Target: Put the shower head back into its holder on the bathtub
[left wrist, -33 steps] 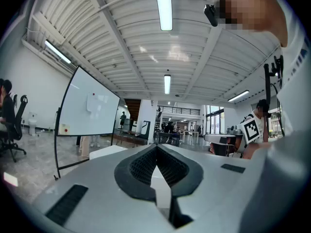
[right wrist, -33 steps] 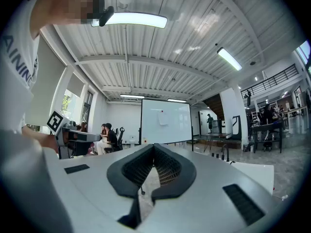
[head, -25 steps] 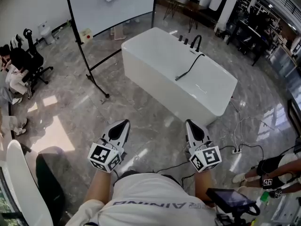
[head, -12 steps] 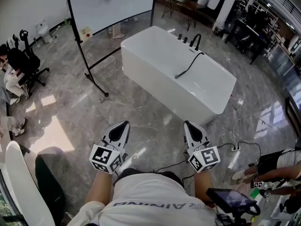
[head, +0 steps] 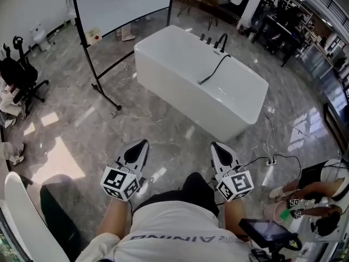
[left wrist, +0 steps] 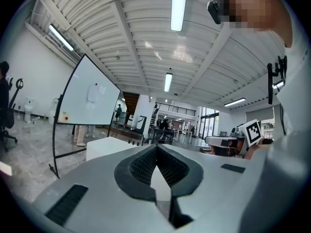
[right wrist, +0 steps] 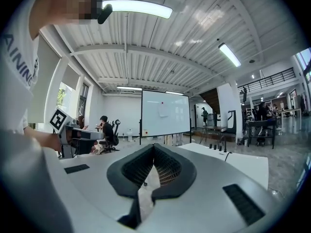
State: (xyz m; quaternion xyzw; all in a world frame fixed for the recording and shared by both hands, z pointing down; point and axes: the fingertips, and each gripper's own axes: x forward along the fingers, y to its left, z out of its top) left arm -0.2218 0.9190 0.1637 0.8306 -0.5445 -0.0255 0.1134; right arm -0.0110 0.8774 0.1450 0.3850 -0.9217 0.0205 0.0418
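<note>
The white bathtub (head: 180, 75) stands on the floor ahead of me. A black hose (head: 215, 69) runs from the black faucet set (head: 221, 41) on its far rim down to the black shower head (head: 201, 83), which lies in the tub. Both grippers are held low, near my body and well short of the tub. My left gripper (head: 144, 143) is shut with nothing in it, its jaws meeting at the tip (left wrist: 156, 147). My right gripper (head: 215, 145) is shut and empty too (right wrist: 154, 145). The tub shows beyond each gripper's jaws (left wrist: 104, 147) (right wrist: 238, 161).
A whiteboard (head: 122, 1) on a black stand (head: 106, 94) is left of the tub. A cable and power strip (head: 269, 161) lie on the floor at right, near a seated person (head: 322, 190). An office chair (head: 19, 72) stands far left, a white chair (head: 22, 217) at lower left.
I have stepped toward the tub, one leg now showing between the grippers. Both grippers came forward and slightly down with me, still shut and empty.
</note>
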